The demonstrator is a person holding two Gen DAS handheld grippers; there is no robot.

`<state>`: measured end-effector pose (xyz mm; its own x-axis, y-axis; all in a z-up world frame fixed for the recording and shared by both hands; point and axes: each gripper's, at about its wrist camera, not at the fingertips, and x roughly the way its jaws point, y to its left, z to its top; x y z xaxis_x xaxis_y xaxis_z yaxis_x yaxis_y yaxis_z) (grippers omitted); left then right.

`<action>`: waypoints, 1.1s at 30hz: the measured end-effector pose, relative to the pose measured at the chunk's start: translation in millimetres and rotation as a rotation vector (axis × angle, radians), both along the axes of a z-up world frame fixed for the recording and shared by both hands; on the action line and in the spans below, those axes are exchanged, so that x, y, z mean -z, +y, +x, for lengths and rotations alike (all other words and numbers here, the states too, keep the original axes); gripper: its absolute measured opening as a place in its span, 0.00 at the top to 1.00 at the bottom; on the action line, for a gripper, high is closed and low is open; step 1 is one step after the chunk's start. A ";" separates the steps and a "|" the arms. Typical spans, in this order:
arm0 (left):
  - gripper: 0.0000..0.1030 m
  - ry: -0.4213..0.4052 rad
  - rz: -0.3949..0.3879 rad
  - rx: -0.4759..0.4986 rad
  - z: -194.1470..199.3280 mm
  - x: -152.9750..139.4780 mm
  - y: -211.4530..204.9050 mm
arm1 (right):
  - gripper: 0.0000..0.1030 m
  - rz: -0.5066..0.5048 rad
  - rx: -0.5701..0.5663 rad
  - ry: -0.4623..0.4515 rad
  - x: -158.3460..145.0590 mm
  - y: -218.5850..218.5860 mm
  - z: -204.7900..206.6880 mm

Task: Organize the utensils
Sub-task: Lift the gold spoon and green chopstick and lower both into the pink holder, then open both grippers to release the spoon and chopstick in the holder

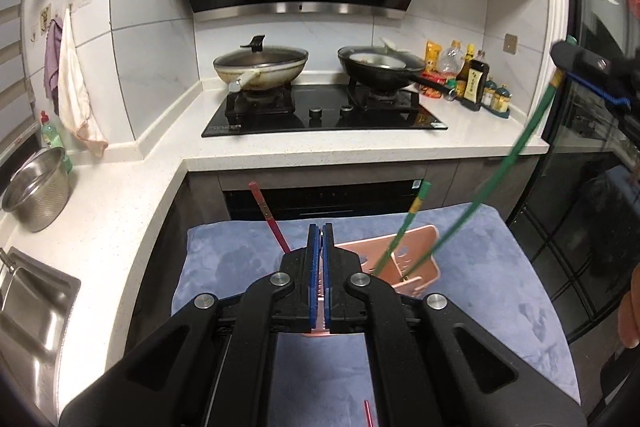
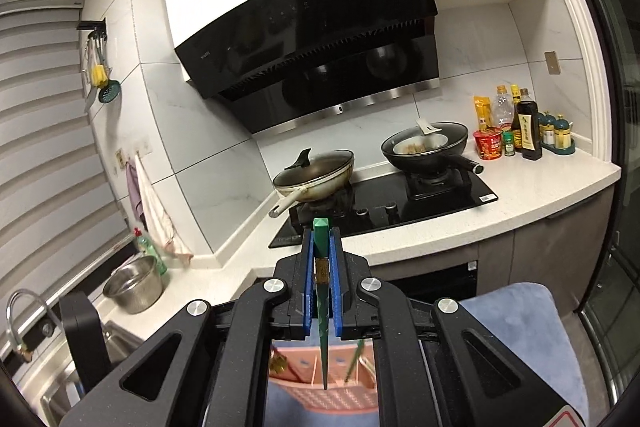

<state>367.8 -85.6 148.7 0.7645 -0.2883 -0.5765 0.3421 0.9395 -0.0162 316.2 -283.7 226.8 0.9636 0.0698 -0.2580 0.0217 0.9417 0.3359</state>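
Observation:
A pink utensil holder (image 1: pixel 416 259) stands on a blue towel (image 1: pixel 500 279); in the right wrist view the pink utensil holder (image 2: pixel 344 393) lies below the fingers. My left gripper (image 1: pixel 320 231) is shut on the holder's near rim. A red chopstick (image 1: pixel 268 217) and a green chopstick (image 1: pixel 402 231) stand in the holder. My right gripper (image 2: pixel 321 239) is shut on a second green chopstick (image 2: pixel 322 303), held high at the right in the left wrist view (image 1: pixel 520 151), its tip down at the holder. Another red chopstick (image 1: pixel 368 413) lies on the towel.
A white counter (image 1: pixel 360 147) holds a gas hob (image 1: pixel 320 111) with a lidded wok (image 1: pixel 260 67) and a black pan (image 1: pixel 380 65). Sauce bottles (image 1: pixel 472 75) stand at the back right. A steel colander (image 1: pixel 38 187) and a sink (image 1: pixel 32 303) are at the left. A glass door (image 1: pixel 592 147) is at the right.

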 end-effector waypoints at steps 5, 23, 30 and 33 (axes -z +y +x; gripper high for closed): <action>0.99 0.034 0.007 0.002 15.4 18.3 -5.0 | 0.93 0.031 -0.027 0.084 33.8 1.4 34.9; 0.73 0.075 -0.039 -0.056 16.8 41.0 8.6 | 0.78 0.033 -0.061 0.255 97.2 -0.3 46.6; 0.63 0.018 -0.030 -0.050 -11.3 30.2 13.8 | 0.77 0.002 -0.090 0.243 87.8 8.3 16.0; 0.63 0.022 -0.053 -0.047 -27.4 30.9 21.1 | 0.76 -0.014 -0.103 0.245 88.2 13.7 -2.6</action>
